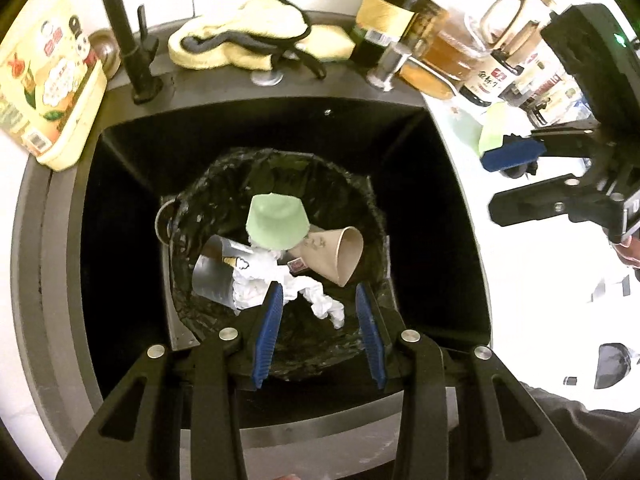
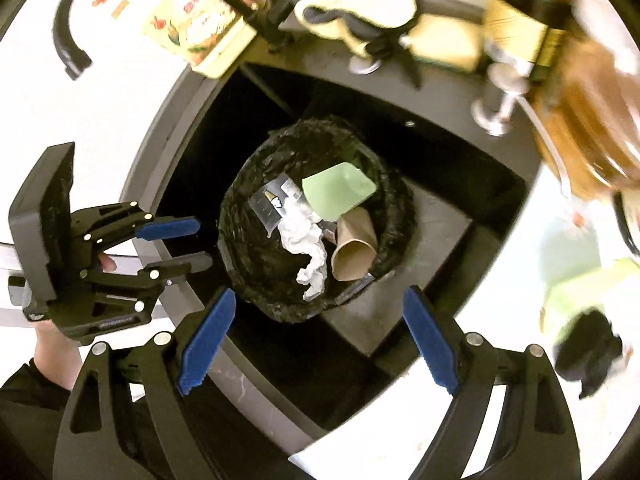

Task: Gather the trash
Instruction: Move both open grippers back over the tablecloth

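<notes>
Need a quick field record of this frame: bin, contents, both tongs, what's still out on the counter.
bin: black-lined trash bin standing inside the dark sink
contents: green cup, brown paper cup, clear plastic cup, crumpled white tissue
left tongs: open, empty, above the bin
right tongs: open, empty, above the sink edge
left out: green item on the white counter, right of the sink; blurred
</notes>
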`<state>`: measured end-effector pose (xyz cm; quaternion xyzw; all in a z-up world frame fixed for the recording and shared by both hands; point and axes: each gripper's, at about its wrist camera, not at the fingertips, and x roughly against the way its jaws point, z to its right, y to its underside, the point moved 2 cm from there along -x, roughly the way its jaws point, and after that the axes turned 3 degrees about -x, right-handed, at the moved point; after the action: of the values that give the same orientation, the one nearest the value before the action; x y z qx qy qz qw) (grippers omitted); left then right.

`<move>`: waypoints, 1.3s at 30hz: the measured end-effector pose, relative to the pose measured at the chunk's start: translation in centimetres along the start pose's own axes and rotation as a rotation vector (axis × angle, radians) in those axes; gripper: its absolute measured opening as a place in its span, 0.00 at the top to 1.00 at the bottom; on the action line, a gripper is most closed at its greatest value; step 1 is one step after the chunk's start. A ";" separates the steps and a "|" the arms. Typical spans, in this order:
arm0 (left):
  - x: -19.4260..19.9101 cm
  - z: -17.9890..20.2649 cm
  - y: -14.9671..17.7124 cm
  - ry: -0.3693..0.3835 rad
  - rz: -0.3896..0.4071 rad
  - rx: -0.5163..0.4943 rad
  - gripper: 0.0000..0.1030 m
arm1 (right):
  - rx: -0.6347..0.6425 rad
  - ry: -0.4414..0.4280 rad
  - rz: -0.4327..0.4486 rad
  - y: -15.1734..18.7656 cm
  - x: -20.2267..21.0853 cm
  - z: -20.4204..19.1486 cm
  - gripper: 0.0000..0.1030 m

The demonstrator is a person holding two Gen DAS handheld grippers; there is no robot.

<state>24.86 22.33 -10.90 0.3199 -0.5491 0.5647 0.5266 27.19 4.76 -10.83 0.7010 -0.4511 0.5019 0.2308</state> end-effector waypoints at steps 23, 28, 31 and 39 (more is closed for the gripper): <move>-1.5 18.1 -4.7 0.020 0.004 -0.237 0.37 | -0.218 0.166 0.108 14.1 13.6 17.0 0.07; -2.2 23.6 -6.2 0.017 0.002 -0.306 0.33 | -0.248 0.171 0.125 17.1 15.9 20.3 0.07; -2.9 26.6 -7.3 0.008 0.001 -0.343 0.33 | -0.266 0.156 0.135 18.8 16.8 22.2 0.07; -4.8 33.8 -9.9 -0.029 -0.015 -0.434 0.33 | -0.267 0.122 0.140 22.2 18.2 25.7 0.07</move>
<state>28.04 -12.72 -6.06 0.2111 -0.6628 0.4247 0.5795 22.37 -33.24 -7.11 0.5992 -0.5469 0.4937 0.3133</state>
